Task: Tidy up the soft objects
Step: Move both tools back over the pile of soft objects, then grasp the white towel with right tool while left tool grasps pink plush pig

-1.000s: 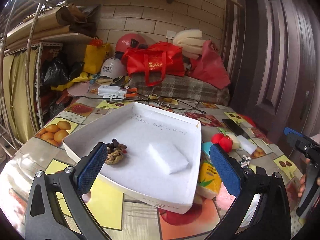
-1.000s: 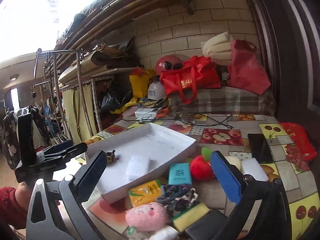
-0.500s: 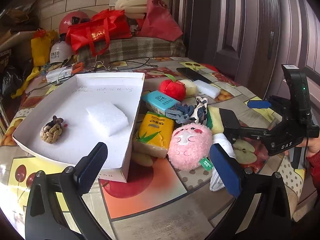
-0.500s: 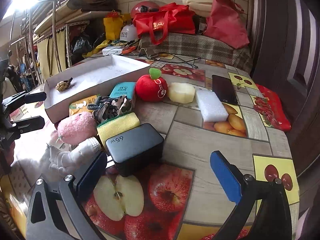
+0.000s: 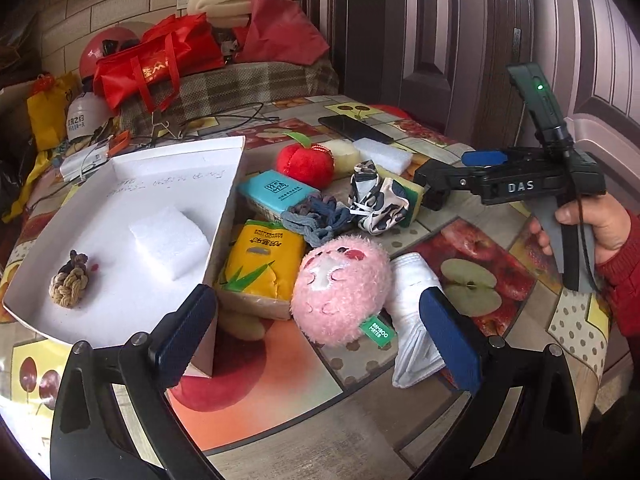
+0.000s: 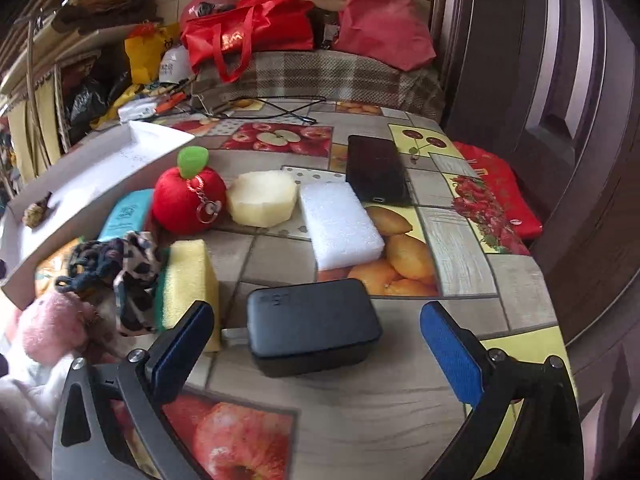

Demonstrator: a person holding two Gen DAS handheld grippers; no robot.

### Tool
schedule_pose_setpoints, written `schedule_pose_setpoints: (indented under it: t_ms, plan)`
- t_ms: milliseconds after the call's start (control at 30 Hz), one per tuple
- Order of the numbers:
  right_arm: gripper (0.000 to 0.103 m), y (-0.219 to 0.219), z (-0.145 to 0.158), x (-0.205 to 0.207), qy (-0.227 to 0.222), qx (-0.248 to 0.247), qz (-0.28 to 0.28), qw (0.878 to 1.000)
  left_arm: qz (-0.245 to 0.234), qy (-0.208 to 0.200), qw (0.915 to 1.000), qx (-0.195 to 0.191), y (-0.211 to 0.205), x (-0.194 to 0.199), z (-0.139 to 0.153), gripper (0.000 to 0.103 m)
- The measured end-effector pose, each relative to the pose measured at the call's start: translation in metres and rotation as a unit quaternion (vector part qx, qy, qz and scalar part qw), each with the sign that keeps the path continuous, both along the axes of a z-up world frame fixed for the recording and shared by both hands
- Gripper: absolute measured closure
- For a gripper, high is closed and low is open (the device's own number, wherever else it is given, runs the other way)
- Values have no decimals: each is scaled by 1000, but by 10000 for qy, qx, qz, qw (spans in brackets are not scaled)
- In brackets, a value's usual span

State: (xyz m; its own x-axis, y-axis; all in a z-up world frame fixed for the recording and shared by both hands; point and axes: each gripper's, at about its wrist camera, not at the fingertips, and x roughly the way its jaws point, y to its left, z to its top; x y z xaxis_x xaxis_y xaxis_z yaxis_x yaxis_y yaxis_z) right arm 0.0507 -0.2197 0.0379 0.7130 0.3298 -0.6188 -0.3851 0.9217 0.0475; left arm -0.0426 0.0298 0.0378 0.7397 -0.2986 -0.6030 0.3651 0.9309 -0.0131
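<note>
A white box (image 5: 120, 184) holds a white sponge (image 5: 168, 236) and a rope knot (image 5: 68, 284). Right of it lie a pink plush ball (image 5: 340, 292), a yellow tissue pack (image 5: 262, 264), a teal pack (image 5: 276, 194), a red plush apple (image 5: 305, 166), scrunchies (image 5: 376, 200) and a white cloth (image 5: 416, 312). My left gripper (image 5: 316, 336) is open, just before the pink plush. My right gripper (image 6: 316, 344) is open over a black case (image 6: 312, 324); a yellow sponge (image 6: 188, 280) and a white foam block (image 6: 340, 224) lie ahead.
A black phone (image 6: 376, 176) lies at the table's far side, a red pouch (image 6: 496, 196) at the right edge. Red bags (image 5: 156, 60), a helmet and cables crowd the back by the brick wall. A dark door (image 5: 460, 40) stands right.
Both grippers swung right and down towards the table. The left view went from the white box to the pile of soft items; the right came in close over the black case.
</note>
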Motion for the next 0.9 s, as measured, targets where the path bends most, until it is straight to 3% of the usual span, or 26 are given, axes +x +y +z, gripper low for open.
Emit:
schedule_pose_setpoints:
  t_ms: [67,133,267,400,433,500,533,600,700,900]
  plan:
    - [0,7,6,-26,93,451,649,9968,-32,104,9999,58,-3,6,-2,19]
    - [0,23,8,-49,109,507,1223,9911,3,255,9997,43,-2,11,-6,27]
    - [0,67,2,-64,298,199,1851,9821,52,134,9997,-180,9,2,-2,26]
    - [2,104,-17,-57,509,-332,2041,9771,130,64,9995,-277,17,-4,2,26]
    - [5,110,-22,-57,581,-393,2115,9749,137,76,9994,-298,18,-4,2,26]
    - [22,114,-30,-58,720,-458,2287,9698,121,176,9995,-253,16,0,0,26]
    - [24,111,-31,-59,756,-414,2330,9686,91,229,9995,-202,14,1,-2,26]
    - [36,100,-28,-61,705,-393,2272,9705,-7,250,9996,-127,8,3,-3,26]
    - [39,74,-24,-60,516,-459,1814,9810,-148,252,9996,-11,-2,8,-4,26]
    - [40,25,-12,-50,168,-70,938,9954,-366,463,9979,273,-30,27,-12,27]
